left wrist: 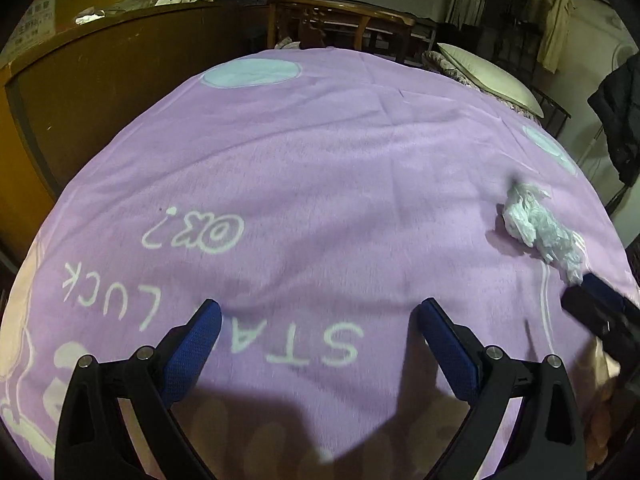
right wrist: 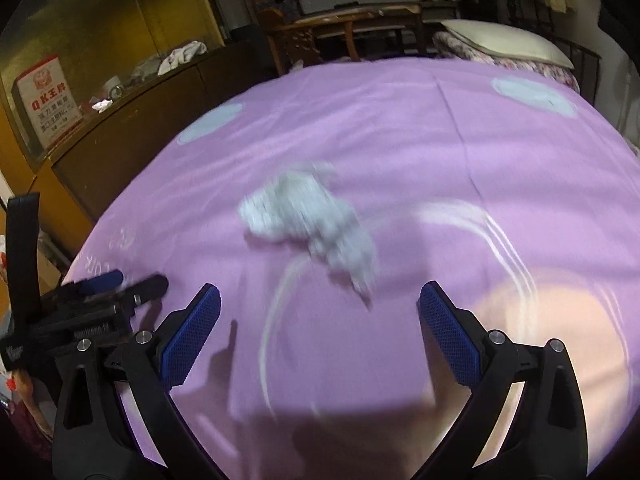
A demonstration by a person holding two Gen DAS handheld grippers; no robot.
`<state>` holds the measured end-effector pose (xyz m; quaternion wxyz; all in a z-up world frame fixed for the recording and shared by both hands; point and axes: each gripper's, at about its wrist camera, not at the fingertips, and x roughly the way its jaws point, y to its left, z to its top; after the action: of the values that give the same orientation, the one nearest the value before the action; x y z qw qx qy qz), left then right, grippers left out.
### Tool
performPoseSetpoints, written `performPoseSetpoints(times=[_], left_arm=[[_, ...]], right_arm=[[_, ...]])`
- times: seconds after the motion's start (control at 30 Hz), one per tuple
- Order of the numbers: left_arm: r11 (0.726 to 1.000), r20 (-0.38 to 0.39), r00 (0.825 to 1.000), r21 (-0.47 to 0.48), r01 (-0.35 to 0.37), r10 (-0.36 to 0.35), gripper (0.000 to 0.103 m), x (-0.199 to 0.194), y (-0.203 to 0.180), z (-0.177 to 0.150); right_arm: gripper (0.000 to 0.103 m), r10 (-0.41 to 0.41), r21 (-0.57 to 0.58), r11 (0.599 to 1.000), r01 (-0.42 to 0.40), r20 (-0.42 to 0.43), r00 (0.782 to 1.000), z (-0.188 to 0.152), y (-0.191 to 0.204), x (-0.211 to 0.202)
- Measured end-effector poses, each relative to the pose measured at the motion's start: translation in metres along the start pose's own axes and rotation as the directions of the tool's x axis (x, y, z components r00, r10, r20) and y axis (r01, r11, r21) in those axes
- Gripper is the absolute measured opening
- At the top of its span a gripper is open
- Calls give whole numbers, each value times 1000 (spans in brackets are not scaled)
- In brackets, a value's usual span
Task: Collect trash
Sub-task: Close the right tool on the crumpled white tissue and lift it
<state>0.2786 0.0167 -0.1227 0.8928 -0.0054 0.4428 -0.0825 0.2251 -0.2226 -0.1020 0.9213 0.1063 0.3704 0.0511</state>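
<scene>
Crumpled white plastic (right wrist: 308, 220) is seen on the purple bedspread (right wrist: 400, 140), toward its right edge, directly ahead of the spread, empty right gripper (right wrist: 319, 304); long axis diagonal. Left gripper (left wrist: 320, 316), likewise spread, is farther.

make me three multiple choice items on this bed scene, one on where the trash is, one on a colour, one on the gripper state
1. Where does the crumpled plastic bag lie?
A. on the bedspread
B. on the wooden chair
C. inside the cabinet

2. What colour is the bedspread?
A. green
B. purple
C. red

3. How does the right hand-held gripper stand?
A. shut on the bag
B. shut on nothing
C. open, nothing held

Answers:
1. A, the bag rests on the cloth ahead of the right hand-held gripper, also seen in the left view.
2. B, purple cloth with pale blue spots and white lettering.
3. C, its blue pads are wide apart with only bedspread between them; the left hand-held gripper is open too.
</scene>
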Motion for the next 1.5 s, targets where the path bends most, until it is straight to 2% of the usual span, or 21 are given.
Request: performPoseSetpoints(times=[0.2, 0.4, 0.57, 0.67, 1.27, 1.3, 1.33, 1.37, 1.43, 1.5], left_arm=[[1000, -1, 1000, 15, -16, 16, 97, 1, -4, 0], [998, -6, 999, 41, -52, 52, 97, 2, -9, -4], [998, -6, 999, 40, -51, 51, 97, 2, -8, -4], [998, -6, 999, 39, -48, 49, 97, 2, -8, -4], [998, -5, 999, 36, -43, 44, 97, 2, -7, -4], [999, -4, 999, 36, -41, 42, 97, 1, -7, -4], [999, -4, 999, 35, -40, 40, 97, 0, -6, -5], [999, -2, 999, 34, -38, 38, 97, 0, -6, -5], [999, 0, 999, 34, -36, 36, 97, -1, -5, -6], [999, 7, 1000, 34, -30, 30, 97, -3, -5, -6]], right_arm=[[96, 6, 20, 1000, -6, -8, 1000, 23, 8, 32], [95, 6, 23, 1000, -5, -20, 1000, 21, 8, 35], [69, 21, 44, 999, -20, -16, 1000, 18, 5, 34], [57, 38, 38, 999, -38, -17, 999, 18, 6, 35], [59, 68, 22, 997, -67, -24, 997, 17, 8, 35], [55, 70, 23, 997, -70, -20, 997, 17, 8, 34], [40, 80, 23, 997, -79, -17, 997, 17, 7, 34], [30, 87, 23, 996, -87, -17, 996, 17, 6, 34], [21, 97, 23, 995, -97, -14, 995, 16, 6, 33], [21, 102, 17, 995, -102, -18, 995, 16, 7, 33]])
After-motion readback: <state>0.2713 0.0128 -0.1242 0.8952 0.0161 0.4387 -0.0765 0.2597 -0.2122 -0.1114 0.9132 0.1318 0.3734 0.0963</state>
